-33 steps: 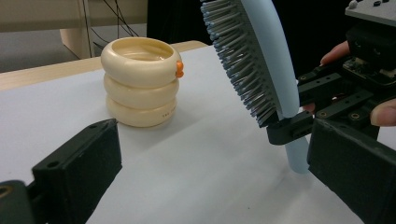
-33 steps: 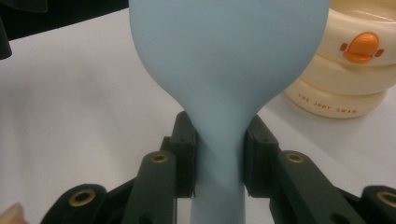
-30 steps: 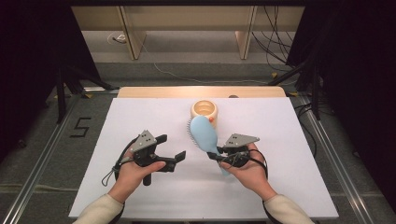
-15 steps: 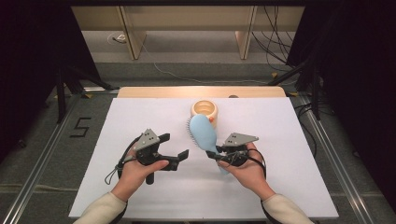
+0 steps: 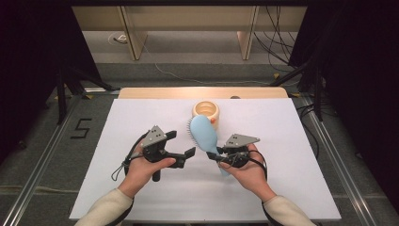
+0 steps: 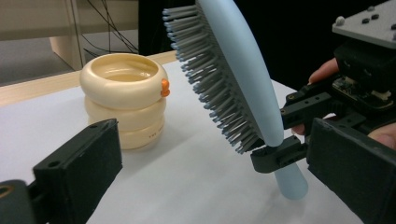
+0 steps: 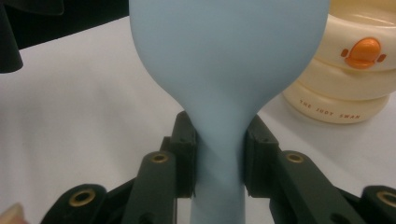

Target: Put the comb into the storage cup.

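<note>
A light blue hairbrush (image 5: pixel 204 134) stands tilted above the white table, bristles facing left. My right gripper (image 5: pixel 214 154) is shut on the brush's narrow neck; in the right gripper view both pads press the handle (image 7: pixel 218 163) from either side. My left gripper (image 5: pixel 181 143) is open to the left of the brush, a short gap away, with nothing between its fingers. In the left gripper view the grey bristles (image 6: pixel 212 84) face me beyond my two wide-apart jaws, and the right gripper (image 6: pixel 285 135) clamps the brush's lower end.
A cream ringed container (image 5: pixel 205 112) with an orange button (image 7: pixel 364 51) stands on the table (image 5: pixel 291 141) just behind the brush head. A wooden strip (image 5: pixel 155 92) runs along the far edge. Dark stands and cables lie on the floor beyond.
My left gripper has edged slightly right, toward the brush. The right gripper and the brush have stayed still.
</note>
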`<move>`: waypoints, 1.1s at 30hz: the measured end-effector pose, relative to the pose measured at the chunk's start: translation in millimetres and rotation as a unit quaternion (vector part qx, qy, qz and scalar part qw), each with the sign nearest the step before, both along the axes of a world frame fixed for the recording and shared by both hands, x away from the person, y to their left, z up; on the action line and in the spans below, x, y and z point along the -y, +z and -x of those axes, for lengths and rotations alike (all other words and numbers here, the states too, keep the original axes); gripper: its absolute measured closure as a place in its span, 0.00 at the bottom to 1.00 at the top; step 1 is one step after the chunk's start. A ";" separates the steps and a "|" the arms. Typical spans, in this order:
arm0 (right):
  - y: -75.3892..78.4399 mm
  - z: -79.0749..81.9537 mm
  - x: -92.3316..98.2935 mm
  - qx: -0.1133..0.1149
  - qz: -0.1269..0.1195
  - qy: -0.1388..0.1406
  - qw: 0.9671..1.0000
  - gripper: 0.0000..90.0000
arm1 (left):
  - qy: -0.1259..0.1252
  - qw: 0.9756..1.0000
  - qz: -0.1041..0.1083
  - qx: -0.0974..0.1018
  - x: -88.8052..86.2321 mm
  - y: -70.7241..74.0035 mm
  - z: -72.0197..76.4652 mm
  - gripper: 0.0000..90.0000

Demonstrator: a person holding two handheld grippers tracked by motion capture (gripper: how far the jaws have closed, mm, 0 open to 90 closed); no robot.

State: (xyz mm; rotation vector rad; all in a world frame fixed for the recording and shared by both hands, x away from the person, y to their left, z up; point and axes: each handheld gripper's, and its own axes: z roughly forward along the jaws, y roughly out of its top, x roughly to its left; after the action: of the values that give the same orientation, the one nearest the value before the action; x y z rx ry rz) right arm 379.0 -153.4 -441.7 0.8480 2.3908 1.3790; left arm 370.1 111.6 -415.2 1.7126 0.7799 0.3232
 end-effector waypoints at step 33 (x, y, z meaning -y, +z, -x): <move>-0.8 0.3 -1.6 -0.002 -0.006 -0.002 1.000 0.78 | -0.008 1.000 0.004 0.008 23.1 8.2 -17.1 0.00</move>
State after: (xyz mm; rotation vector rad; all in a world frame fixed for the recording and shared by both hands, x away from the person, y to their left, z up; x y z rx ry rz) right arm 378.7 -151.8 -442.5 0.8584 2.3854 1.3929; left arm 387.2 88.5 -407.1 1.7055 0.7549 0.3218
